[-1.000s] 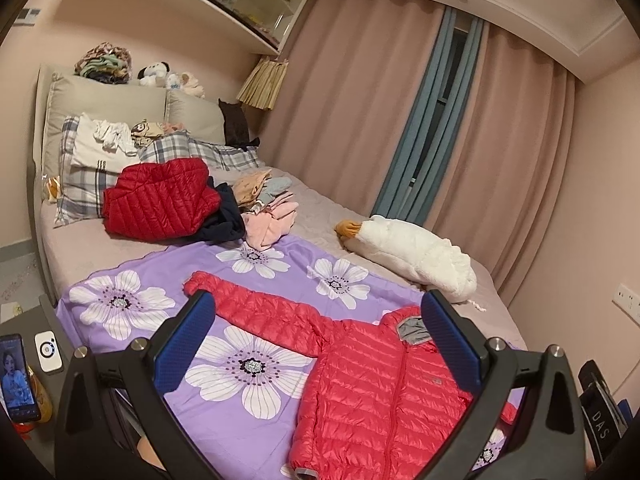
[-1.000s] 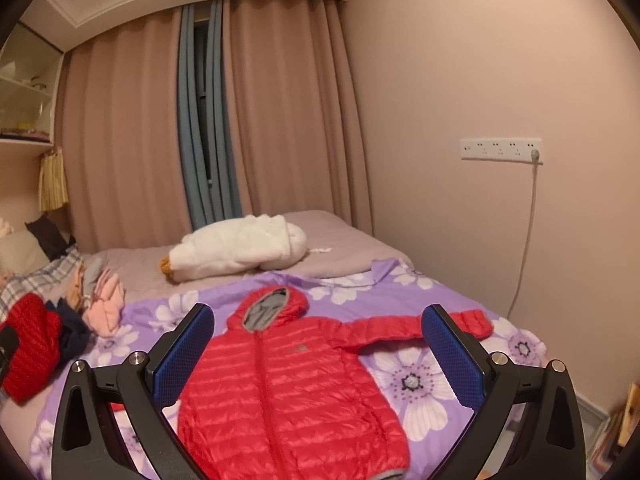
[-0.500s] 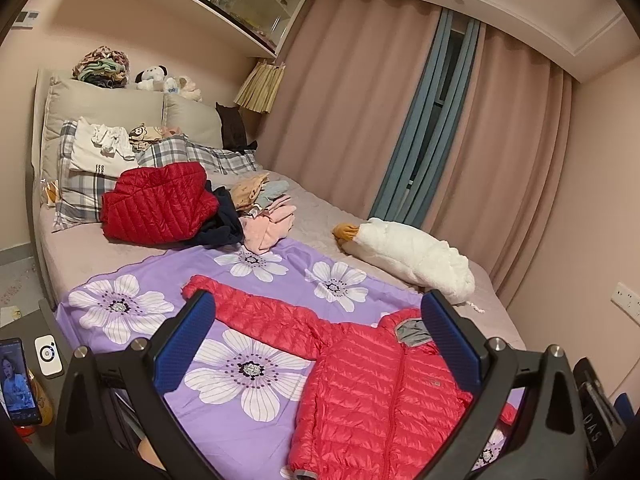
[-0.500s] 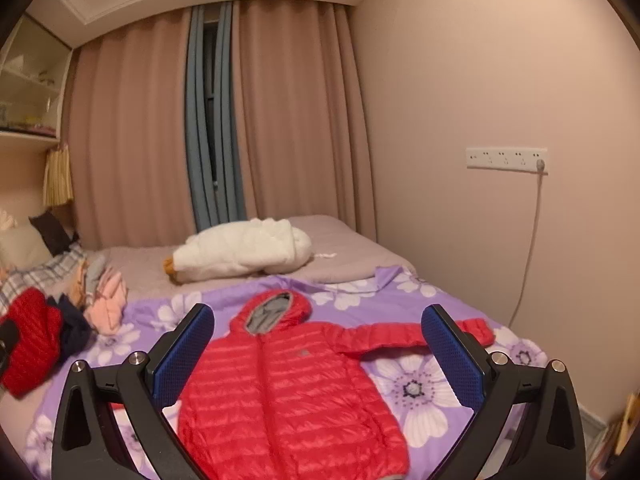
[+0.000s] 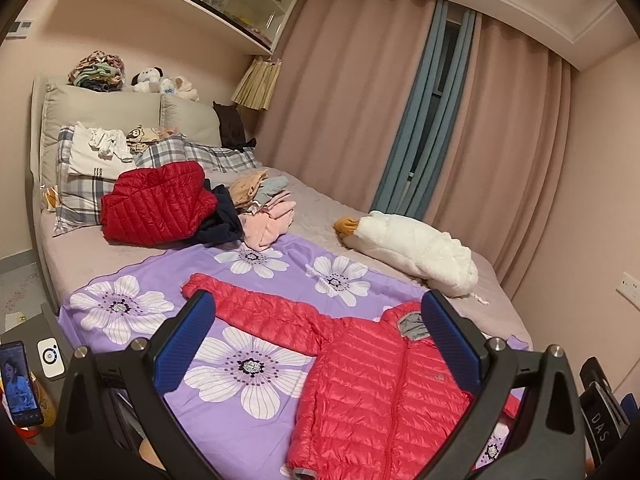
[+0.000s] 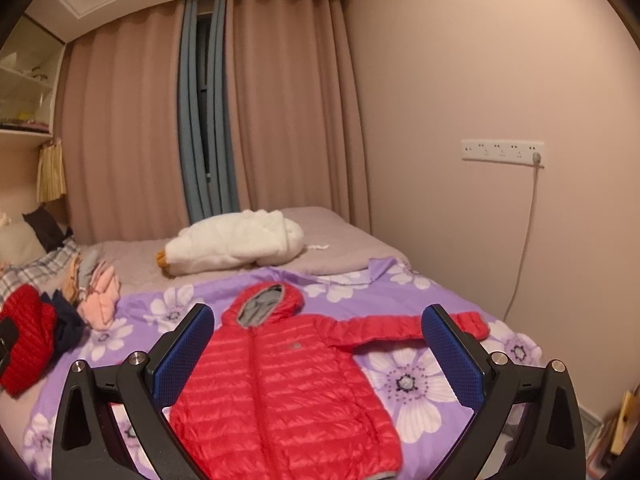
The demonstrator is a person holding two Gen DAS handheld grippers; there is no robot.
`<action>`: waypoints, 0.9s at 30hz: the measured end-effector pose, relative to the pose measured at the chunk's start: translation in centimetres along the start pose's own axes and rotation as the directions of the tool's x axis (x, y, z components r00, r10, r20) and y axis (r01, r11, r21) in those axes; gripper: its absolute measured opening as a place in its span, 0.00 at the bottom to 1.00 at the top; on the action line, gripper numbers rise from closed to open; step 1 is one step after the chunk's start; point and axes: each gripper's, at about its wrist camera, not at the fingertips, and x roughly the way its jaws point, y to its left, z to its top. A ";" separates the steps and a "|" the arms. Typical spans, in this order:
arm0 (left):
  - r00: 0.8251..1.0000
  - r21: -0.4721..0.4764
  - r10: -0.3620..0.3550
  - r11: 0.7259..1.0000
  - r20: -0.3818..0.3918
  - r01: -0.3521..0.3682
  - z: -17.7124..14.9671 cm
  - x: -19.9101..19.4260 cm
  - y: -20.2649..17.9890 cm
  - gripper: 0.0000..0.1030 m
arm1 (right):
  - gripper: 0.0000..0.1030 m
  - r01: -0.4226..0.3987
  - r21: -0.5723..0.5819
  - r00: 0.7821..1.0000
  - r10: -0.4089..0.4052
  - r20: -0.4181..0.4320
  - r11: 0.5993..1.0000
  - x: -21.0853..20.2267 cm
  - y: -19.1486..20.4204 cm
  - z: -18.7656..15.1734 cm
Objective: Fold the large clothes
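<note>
A purple flowered sheet (image 5: 132, 280) is covering the near part of the bed (image 5: 80, 248), in a room with pink curtains (image 6: 288, 120). The red hooded jacket (image 6: 280, 380) is lying flat on this sheet with both sleeves spread out. A white plush toy (image 5: 412, 252) and a clothes pile (image 5: 160, 204) are lying behind it, while the left gripper (image 5: 318, 344) and the right gripper (image 6: 318, 344) are hanging above, both wide open and holding nothing.

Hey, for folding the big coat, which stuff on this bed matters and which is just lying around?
For the job: red hooded puffer jacket, spread flat; purple flowered sheet under it; left gripper and right gripper, both open.

Lying about: white plush goose, dark red jacket, plaid pillows, phone.
</note>
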 end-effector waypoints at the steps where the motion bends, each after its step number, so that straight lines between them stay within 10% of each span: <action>1: 1.000 0.005 -0.001 1.000 0.000 0.001 0.0 0.0 -0.2 1.00 | 1.00 0.005 0.008 1.000 -0.005 -0.002 1.000 0.0 -0.2 0.0; 27: 0.999 -0.005 0.003 1.000 0.044 -0.003 0.4 -2.0 -0.1 1.00 | 1.00 -0.033 0.004 0.999 0.033 -0.004 0.999 -0.9 -1.1 0.4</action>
